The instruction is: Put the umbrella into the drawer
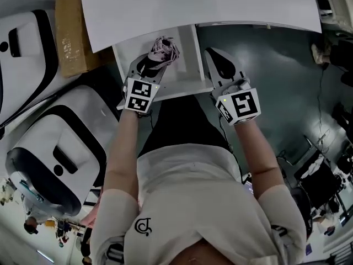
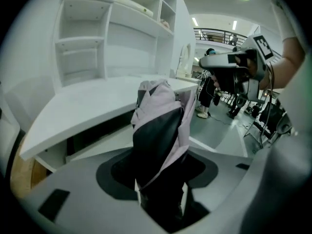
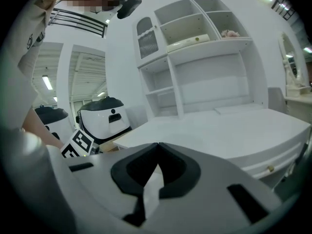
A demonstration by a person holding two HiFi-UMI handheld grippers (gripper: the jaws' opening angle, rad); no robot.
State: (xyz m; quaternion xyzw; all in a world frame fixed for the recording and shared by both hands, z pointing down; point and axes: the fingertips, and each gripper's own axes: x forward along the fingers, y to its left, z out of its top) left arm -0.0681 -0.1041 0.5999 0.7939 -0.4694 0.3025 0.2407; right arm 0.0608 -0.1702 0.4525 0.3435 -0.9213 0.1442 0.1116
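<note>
**Umbrella held over the open drawer**

At far left a white-and-black machine (image 1: 55, 159) stands on the floor, with a cardboard box (image 1: 69, 32) above it in the frame. Left of centre, the left tongs (image 1: 152, 62) are clamped on the folded umbrella (image 1: 164, 49), pink and black (the fabric bunches up past the tips). The umbrella hangs over the open white drawer (image 1: 187, 65), which juts out from under the white surface (image 1: 193, 4) across the top; whether it touches the drawer's floor I cannot tell. Just right of the drawer's edge, the right tongs (image 1: 213, 54) are pressed together with nothing between them.
</note>
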